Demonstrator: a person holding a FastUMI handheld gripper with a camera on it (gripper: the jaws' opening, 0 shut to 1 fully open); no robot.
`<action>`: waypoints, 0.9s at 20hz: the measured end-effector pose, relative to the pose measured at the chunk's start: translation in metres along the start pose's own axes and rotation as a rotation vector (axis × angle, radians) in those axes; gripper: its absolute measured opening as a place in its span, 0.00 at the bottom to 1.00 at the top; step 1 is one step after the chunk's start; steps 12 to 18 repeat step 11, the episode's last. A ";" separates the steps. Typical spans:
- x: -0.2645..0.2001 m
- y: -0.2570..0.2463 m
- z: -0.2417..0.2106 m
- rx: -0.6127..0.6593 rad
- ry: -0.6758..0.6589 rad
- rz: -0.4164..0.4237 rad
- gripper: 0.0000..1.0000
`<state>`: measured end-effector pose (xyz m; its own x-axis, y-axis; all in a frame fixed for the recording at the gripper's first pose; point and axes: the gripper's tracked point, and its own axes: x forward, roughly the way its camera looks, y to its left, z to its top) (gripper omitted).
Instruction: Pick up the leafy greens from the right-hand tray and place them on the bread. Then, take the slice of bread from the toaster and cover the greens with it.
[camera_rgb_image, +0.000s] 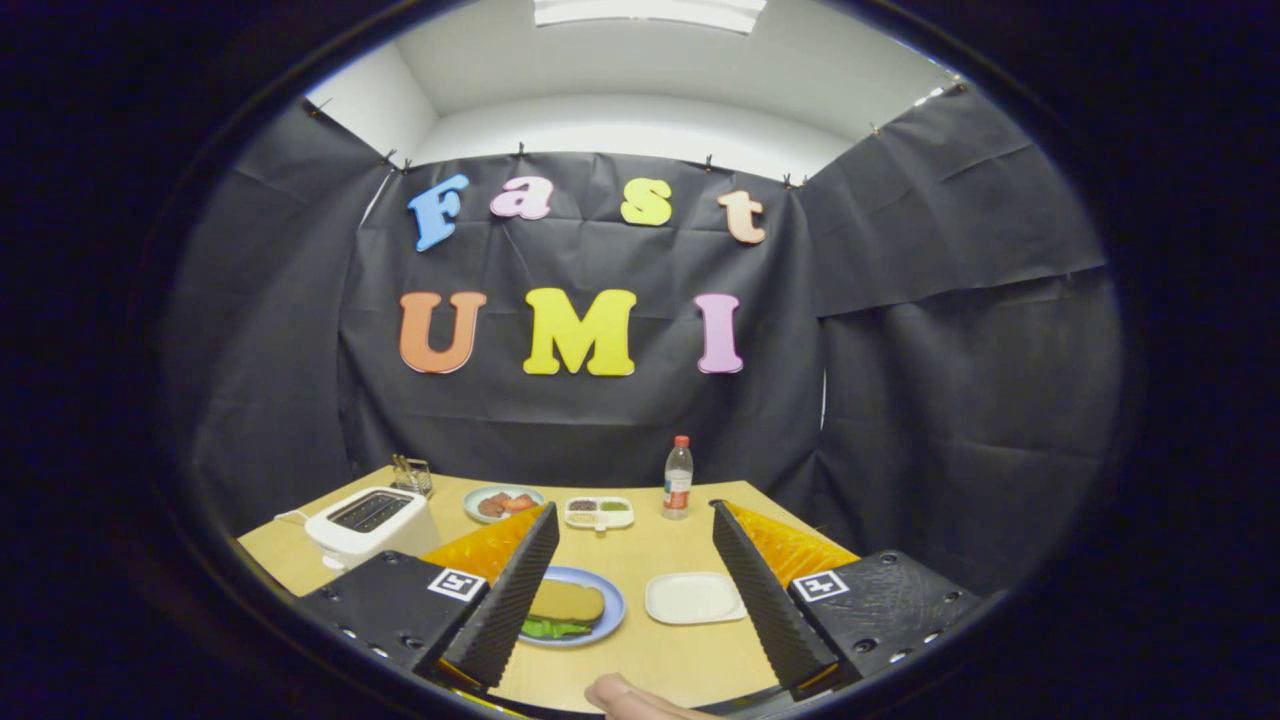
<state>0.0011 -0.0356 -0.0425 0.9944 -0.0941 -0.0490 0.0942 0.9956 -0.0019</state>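
The slice of bread (566, 601) lies flat over the leafy greens (553, 628) on the blue plate (606, 618), green showing from under its near edge, so I judge the cover step done and the stack settled. The plate sits just ahead of my left finger, partly behind it. My claw (634, 590) is spread wide and holds nothing, raised above the tabletop (640, 655), which suits a release with no drag on the bread. The white tray (694, 598) between my fingers is bare. The toaster (368, 522) stands off to the left; I cannot tell what its slots hold. A fingertip (628, 697) shows below.
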 end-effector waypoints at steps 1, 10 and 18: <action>0.000 0.001 0.000 0.001 0.002 0.002 0.95; -0.001 0.014 -0.001 -0.028 0.009 0.034 0.95; 0.000 0.012 -0.002 -0.028 0.010 0.031 0.95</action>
